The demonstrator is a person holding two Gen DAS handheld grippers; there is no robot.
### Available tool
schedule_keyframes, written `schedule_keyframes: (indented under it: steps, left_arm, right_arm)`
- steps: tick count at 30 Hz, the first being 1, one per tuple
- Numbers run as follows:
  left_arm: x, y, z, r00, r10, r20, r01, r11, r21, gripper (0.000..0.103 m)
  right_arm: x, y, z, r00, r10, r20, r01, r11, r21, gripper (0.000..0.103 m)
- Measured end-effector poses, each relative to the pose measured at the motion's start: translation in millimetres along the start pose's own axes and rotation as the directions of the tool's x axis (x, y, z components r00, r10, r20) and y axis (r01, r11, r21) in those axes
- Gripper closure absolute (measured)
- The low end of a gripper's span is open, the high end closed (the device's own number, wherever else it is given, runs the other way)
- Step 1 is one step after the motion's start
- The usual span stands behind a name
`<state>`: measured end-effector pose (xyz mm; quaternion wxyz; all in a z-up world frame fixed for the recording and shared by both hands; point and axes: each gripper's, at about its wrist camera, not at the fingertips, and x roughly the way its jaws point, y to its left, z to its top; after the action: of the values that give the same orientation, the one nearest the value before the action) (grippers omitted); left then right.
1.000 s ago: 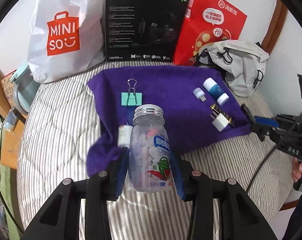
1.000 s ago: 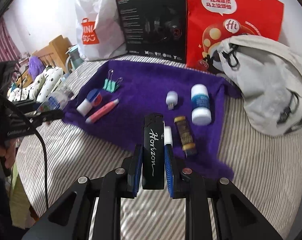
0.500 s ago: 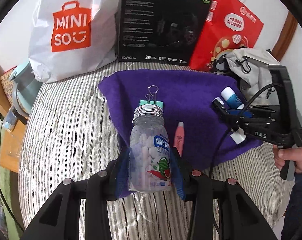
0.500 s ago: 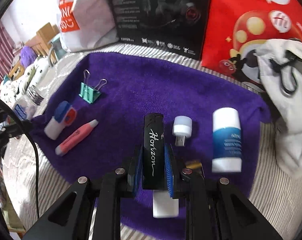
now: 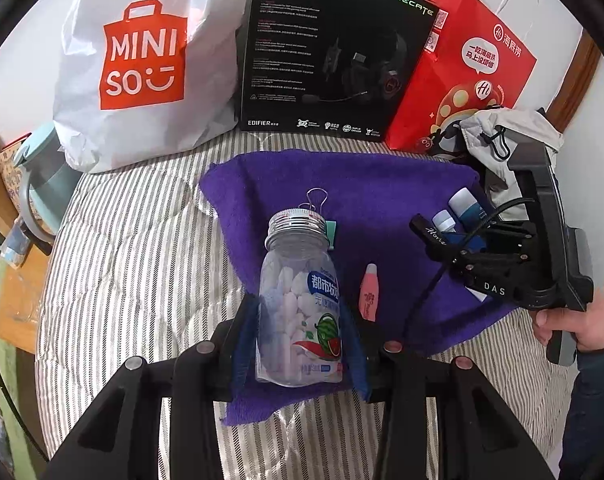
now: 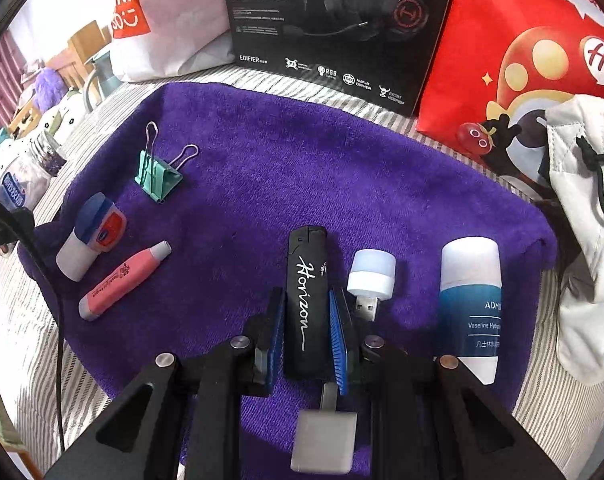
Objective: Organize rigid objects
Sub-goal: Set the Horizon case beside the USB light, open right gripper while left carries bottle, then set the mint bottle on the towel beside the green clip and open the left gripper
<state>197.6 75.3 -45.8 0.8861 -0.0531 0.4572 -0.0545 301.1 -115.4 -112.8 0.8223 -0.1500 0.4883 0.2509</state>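
right wrist view: the right tongs (image 6: 308,332) are clamped on a black lighter (image 6: 307,296), gripped by its flat sides low on the body, hanging just above the purple towel (image 6: 282,160) between the pink pen and a small usb light (image 6: 369,276). i judge the lighter light, stiff and smooth-skinned, so a mid-body pinch across the flat faces suits it.

left wrist view shows the left tongs (image 5: 300,344) closed around one clear candy bottle (image 5: 300,300), held at the lower half over the towel's near-left edge on the striped bed (image 5: 142,248). it looks like thin plastic, light, rattling with loose pieces and slick at the label; holding near the base keeps it upright.

counted on the towel: one green binder clip (image 6: 158,180), one pink pen (image 6: 122,280), one small blue-capped tub (image 6: 90,236), one usb light, one white-and-blue vaseline tube (image 6: 471,304), one white plug (image 6: 324,446) partly hidden beneath the tongs.
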Motion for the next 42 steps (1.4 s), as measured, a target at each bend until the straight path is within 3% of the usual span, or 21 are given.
schedule_keyframes:
  steps: [7, 11, 17, 31, 42]
  left_arm:
    - [4, -4, 2, 1.000, -0.014, -0.007, 0.014, 1.000, -0.005, 0.064]
    - [6, -8, 4, 1.000, -0.019, -0.009, 0.019, 1.000, 0.001, 0.064]
    - [14, -20, 10, 0.999, -0.026, -0.021, 0.027, 0.999, 0.022, 0.064]
    - [69, -69, 43, 0.996, -0.037, -0.078, 0.044, 0.995, 0.092, 0.064]
    - [109, -86, 66, 0.992, 0.040, -0.121, -0.026, 0.993, 0.112, 0.064]
  right_arm:
    - [0, 1, 1, 1.000, 0.005, -0.010, -0.005, 1.000, -0.024, 0.080]
    - [-5, -1, -4, 0.999, 0.024, -0.026, -0.025, 1.000, -0.018, 0.067]
    - [-33, -11, -21, 1.000, 0.022, 0.022, -0.022, 1.000, 0.001, 0.066]
    - [-119, -50, -90, 0.989, 0.041, 0.144, -0.059, 0.990, 0.128, 0.056]
    - [-135, -67, -138, 0.993, 0.033, 0.116, -0.056, 0.977, 0.206, 0.056]
